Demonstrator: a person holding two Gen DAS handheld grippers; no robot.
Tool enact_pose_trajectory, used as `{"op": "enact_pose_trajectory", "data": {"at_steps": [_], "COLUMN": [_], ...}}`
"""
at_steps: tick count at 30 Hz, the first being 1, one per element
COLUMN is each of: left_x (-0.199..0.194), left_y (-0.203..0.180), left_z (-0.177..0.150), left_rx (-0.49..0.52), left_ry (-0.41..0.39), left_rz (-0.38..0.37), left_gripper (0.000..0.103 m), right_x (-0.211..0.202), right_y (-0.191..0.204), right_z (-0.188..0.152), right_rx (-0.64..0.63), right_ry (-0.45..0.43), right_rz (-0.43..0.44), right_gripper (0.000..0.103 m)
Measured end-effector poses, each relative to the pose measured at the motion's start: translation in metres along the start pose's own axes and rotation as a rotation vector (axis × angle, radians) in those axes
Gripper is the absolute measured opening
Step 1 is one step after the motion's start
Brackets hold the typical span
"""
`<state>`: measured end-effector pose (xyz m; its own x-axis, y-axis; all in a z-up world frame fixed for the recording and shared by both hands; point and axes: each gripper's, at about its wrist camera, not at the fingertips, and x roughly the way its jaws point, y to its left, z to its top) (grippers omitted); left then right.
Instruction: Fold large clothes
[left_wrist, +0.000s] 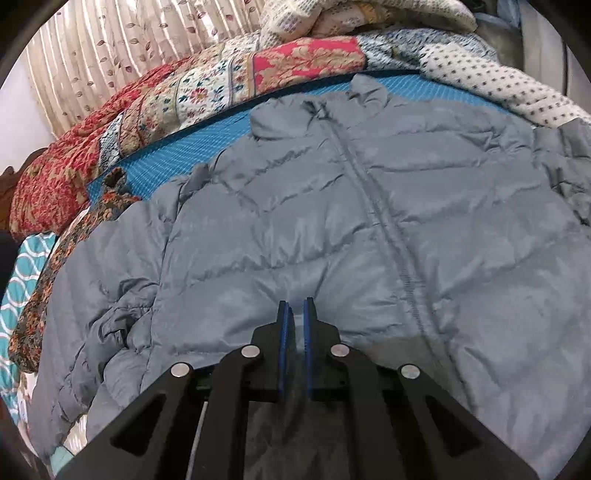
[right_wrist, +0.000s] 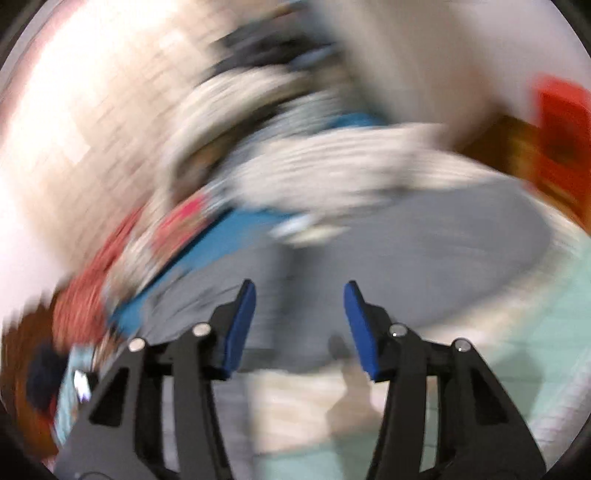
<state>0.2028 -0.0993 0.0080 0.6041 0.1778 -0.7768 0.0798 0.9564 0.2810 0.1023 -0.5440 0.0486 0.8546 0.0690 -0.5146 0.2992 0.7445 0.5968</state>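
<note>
A grey puffer jacket (left_wrist: 332, 206) lies spread front-up on the bed, collar at the far end, zip running down its middle. Its left sleeve (left_wrist: 110, 314) lies bunched at the left. My left gripper (left_wrist: 296, 306) is shut on the jacket's bottom hem, with a fold of grey fabric pinched between the blue pads. My right gripper (right_wrist: 299, 291) is open and empty, held above the bed. The right wrist view is heavily blurred; the jacket (right_wrist: 424, 251) shows there as a grey patch ahead of the fingers.
A blue bedsheet (left_wrist: 192, 147) lies under the jacket. A patchwork quilt (left_wrist: 184, 92) is piled along the far side, a dotted white blanket (left_wrist: 498, 81) at the far right. A floral cloth (left_wrist: 55, 277) lies left of the sleeve. Curtains (left_wrist: 110, 48) hang behind.
</note>
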Motion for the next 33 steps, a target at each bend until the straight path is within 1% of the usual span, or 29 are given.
{"op": "enact_pose_trajectory", "data": {"at_steps": [1, 2, 3, 4, 5, 6, 7, 10, 13, 15, 16, 18, 19, 21, 25, 28, 29, 31, 33], "left_x": [0.003, 0.005, 0.005, 0.007, 0.007, 0.007, 0.007, 0.009, 0.01, 0.01, 0.01, 0.011, 0.011, 0.011, 0.011, 0.011, 0.011, 0.011, 0.009], "left_y": [-0.001, -0.002, -0.005, -0.008, -0.01, -0.011, -0.011, -0.008, -0.008, -0.008, -0.008, -0.008, -0.008, -0.008, -0.008, -0.009, -0.009, -0.011, -0.011], "left_z": [-0.001, -0.002, -0.004, -0.007, -0.009, -0.009, -0.009, -0.009, -0.008, -0.009, -0.009, -0.009, -0.009, -0.009, -0.009, -0.01, -0.01, -0.008, -0.003], "left_rx": [-0.002, 0.002, 0.009, 0.023, 0.028, 0.032, 0.031, 0.018, 0.02, 0.02, 0.02, 0.021, 0.02, 0.018, 0.017, 0.02, 0.024, 0.037, 0.05], "left_ry": [0.006, 0.0, -0.013, -0.029, -0.035, -0.039, -0.039, -0.041, -0.041, -0.042, -0.042, -0.042, -0.042, -0.042, -0.043, -0.046, -0.044, -0.039, -0.025], "left_rz": [0.003, 0.011, 0.024, 0.041, 0.051, 0.059, 0.06, 0.047, 0.048, 0.048, 0.048, 0.048, 0.047, 0.044, 0.043, 0.045, 0.049, 0.059, 0.051], "left_gripper": [0.0, 0.0, 0.0, 0.0, 0.0, 0.0, 0.0, 0.0, 0.0, 0.0, 0.0, 0.0, 0.0, 0.0, 0.0, 0.0, 0.0, 0.0, 0.0], "right_x": [-0.011, -0.02, -0.025, -0.026, -0.024, -0.02, -0.018, -0.011, -0.004, 0.005, 0.01, 0.012, 0.01, -0.003, -0.045, -0.054, -0.056, -0.06, -0.067], "right_y": [-0.034, -0.072, -0.106, -0.128, -0.141, -0.153, -0.157, -0.156, -0.154, -0.15, -0.147, -0.141, -0.139, -0.135, -0.14, -0.14, -0.138, -0.126, -0.091], "right_z": [0.002, 0.003, 0.002, 0.0, 0.0, 0.0, 0.002, 0.012, 0.017, 0.018, 0.019, 0.021, 0.024, 0.028, 0.042, 0.046, 0.045, 0.047, 0.058], "right_rx": [0.094, 0.214, 0.326, 0.397, 0.433, 0.462, 0.465, 0.442, 0.462, 0.463, 0.462, 0.449, 0.441, 0.419, 0.412, 0.396, 0.396, 0.387, 0.304], "right_ry": [-0.02, -0.03, -0.035, -0.028, -0.016, -0.002, -0.007, -0.009, -0.019, -0.017, -0.014, -0.01, -0.019, -0.068, -0.215, -0.223, -0.222, -0.232, -0.259], "right_rz": [-0.036, -0.068, -0.075, -0.08, -0.088, -0.08, -0.067, -0.051, -0.039, -0.058, -0.052, -0.049, -0.06, -0.091, -0.165, -0.237, -0.241, -0.218, -0.17], "right_gripper": [0.048, 0.048, 0.048, 0.048, 0.048, 0.045, 0.044, 0.044, 0.044, 0.044, 0.042, 0.005, 0.004, 0.002, 0.002, 0.002, 0.002, 0.002, 0.002]}}
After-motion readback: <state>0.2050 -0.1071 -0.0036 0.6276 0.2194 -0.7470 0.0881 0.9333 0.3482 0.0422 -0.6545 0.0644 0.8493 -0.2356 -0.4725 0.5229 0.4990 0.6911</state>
